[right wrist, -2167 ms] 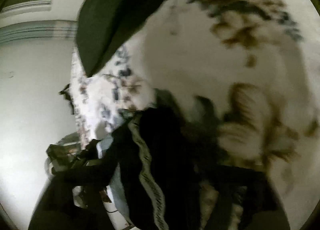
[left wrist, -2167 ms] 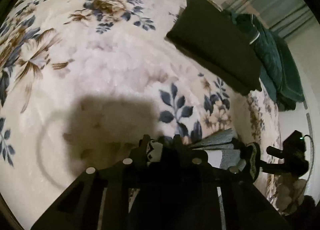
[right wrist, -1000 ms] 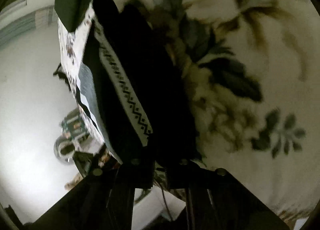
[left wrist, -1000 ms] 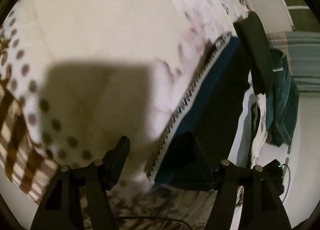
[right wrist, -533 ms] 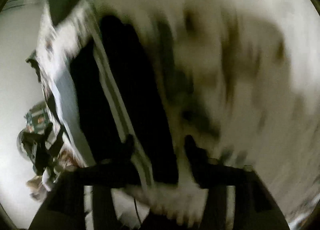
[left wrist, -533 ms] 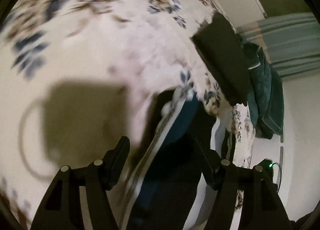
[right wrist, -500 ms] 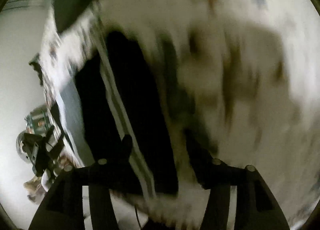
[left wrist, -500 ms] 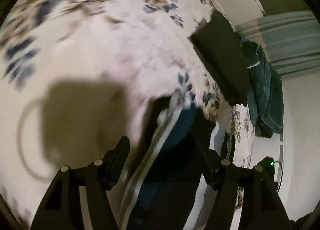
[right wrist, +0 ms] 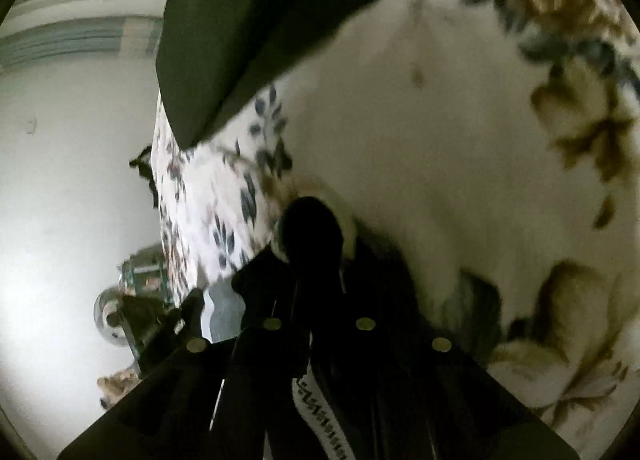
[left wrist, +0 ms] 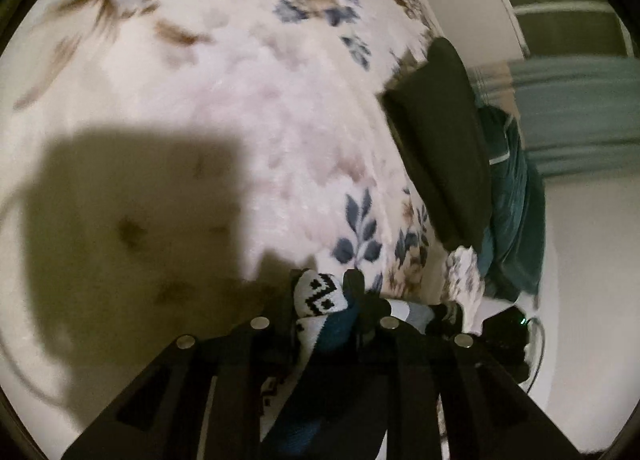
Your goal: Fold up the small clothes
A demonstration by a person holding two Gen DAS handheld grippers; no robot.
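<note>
The left gripper [left wrist: 322,300] was closed, its two dark fingers [left wrist: 356,292] drawn in tight, with patterned fabric pinched between them and bulging out past the tips. The right gripper [right wrist: 312,256] was likewise clamped, its fingers pressed together on dark cloth that rose in a rounded lump ahead of the tips and trailed back under the body toward the camera.

Right gripper [right wrist: 312,256] at 6 o'clock, fingers closed tight on dark garment [right wrist: 316,227]. Garment bunched at fingertips, hanging down toward camera; white zigzag-patterned band [right wrist: 320,416] shows low at 6. Floral blanket [right wrist: 460,163] fills 12 to 4. Dark pillow [right wrist: 248,31] at 11, on blanket. White wall [right wrist: 68,179] at 9. Blurred clutter [right wrist: 128,312] at 8.
</note>
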